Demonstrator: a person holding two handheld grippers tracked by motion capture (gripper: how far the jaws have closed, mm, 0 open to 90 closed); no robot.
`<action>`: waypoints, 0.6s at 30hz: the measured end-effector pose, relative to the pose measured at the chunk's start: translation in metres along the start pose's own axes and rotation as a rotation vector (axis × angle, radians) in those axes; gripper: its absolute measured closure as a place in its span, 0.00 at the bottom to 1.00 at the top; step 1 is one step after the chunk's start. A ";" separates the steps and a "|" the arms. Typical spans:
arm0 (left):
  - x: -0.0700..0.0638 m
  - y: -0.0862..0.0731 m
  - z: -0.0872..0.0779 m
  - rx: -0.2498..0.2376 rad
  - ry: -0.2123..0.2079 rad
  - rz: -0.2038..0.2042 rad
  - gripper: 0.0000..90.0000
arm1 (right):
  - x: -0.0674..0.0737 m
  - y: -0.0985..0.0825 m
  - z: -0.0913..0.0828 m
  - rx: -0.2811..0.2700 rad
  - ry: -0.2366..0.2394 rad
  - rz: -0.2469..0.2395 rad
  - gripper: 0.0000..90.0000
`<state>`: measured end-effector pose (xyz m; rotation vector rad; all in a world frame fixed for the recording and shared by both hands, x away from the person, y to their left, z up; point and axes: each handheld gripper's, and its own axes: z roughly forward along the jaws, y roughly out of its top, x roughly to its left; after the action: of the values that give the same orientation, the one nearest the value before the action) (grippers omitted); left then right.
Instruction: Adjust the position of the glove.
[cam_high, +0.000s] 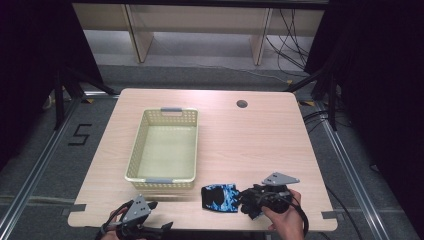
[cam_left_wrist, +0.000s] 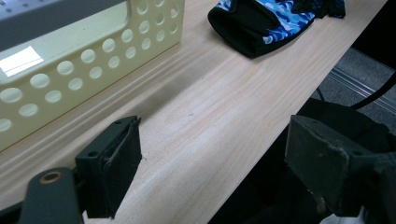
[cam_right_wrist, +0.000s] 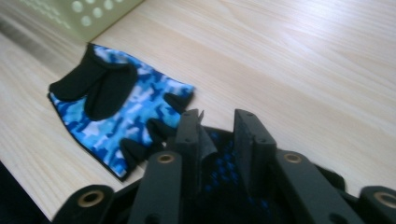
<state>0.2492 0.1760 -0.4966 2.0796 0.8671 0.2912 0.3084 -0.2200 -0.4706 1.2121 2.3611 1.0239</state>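
A blue camouflage fingerless glove (cam_high: 219, 197) (cam_right_wrist: 121, 112) lies flat near the table's front edge, right of the basket's near corner; it also appears in the left gripper view (cam_left_wrist: 271, 18). Just to its right a black glove with blue dots (cam_right_wrist: 224, 163) lies bunched under my right gripper (cam_high: 247, 201) (cam_right_wrist: 218, 123). The jaws stand a little apart, and bare wood shows between the tips. My left gripper (cam_high: 160, 215) (cam_left_wrist: 215, 154) hovers at the front left edge, jaws wide apart with nothing between them.
A pale yellow perforated basket (cam_high: 135, 150) (cam_left_wrist: 93, 60) with nothing in it stands left of centre on the wooden table. A round cable hole (cam_high: 242, 104) sits at the back right. The table's front edge runs close under both hands.
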 end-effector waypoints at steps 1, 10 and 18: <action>0.000 0.000 -0.001 0.013 -0.012 -0.001 0.20 | 0.006 0.006 0.004 0.009 0.015 -0.036 0.92; 0.000 0.000 0.000 0.006 -0.020 -0.024 0.20 | 0.026 0.026 0.029 0.065 0.079 -0.153 1.00; 0.001 0.001 -0.003 0.018 -0.006 0.017 0.20 | 0.041 0.028 0.041 0.137 0.076 -0.212 1.00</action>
<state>0.2487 0.1778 -0.4945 2.1045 0.8518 0.2867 0.3222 -0.1582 -0.4771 0.9545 2.5894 0.8660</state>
